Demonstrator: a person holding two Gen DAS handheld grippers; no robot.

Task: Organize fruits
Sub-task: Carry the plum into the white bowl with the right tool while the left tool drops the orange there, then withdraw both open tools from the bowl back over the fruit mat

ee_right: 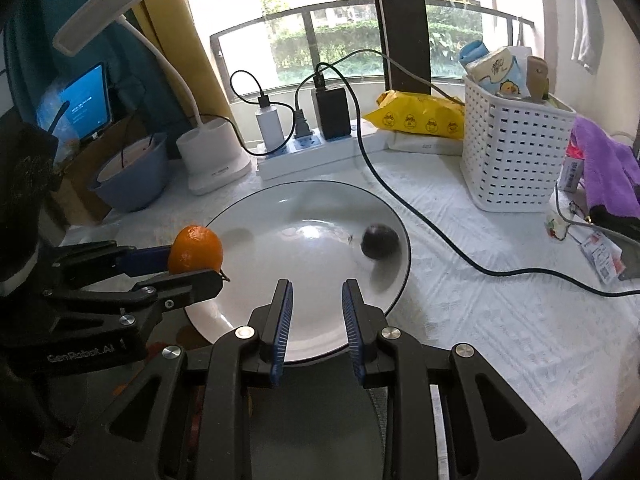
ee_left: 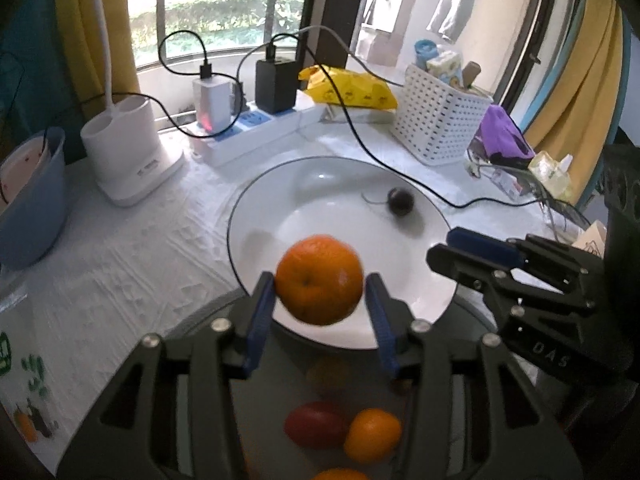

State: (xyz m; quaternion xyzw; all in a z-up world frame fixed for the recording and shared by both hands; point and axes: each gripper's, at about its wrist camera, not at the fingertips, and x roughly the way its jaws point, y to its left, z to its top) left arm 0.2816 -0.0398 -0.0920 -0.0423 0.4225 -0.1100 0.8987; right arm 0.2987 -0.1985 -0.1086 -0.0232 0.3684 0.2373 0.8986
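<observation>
orange (ee_left: 319,279) sits clamped between the two blue pads of the left gripper (ee_left: 320,292) in the left wrist view, held above the near rim of the white plate (ee_left: 256,216). a small dark fruit (ee_left: 400,201) lies in the plate at about 1 o'clock from the orange, well apart from it. the open middle of the plate lies at 12 o'clock from the fingers, so i judge the drop calls for a short push forward before letting go. below the gripper, blurred, a red fruit (ee_left: 316,424) and a smaller orange one (ee_left: 372,434) wait. the right gripper (ee_left: 472,252) shows at 3 o'clock, nothing visible in it.

in the right wrist view the right gripper (ee_right: 317,320) hangs over the plate's near rim (ee_right: 384,312), its fingers apart and empty. the held orange (ee_right: 196,249) and the left gripper (ee_right: 188,264) are at 10 o'clock, at the plate's left edge (ee_right: 212,224); the dark fruit (ee_right: 378,245) lies at 1 o'clock. the orange is round, so no long axis matters. the left hand is the one placed to set it down.
</observation>
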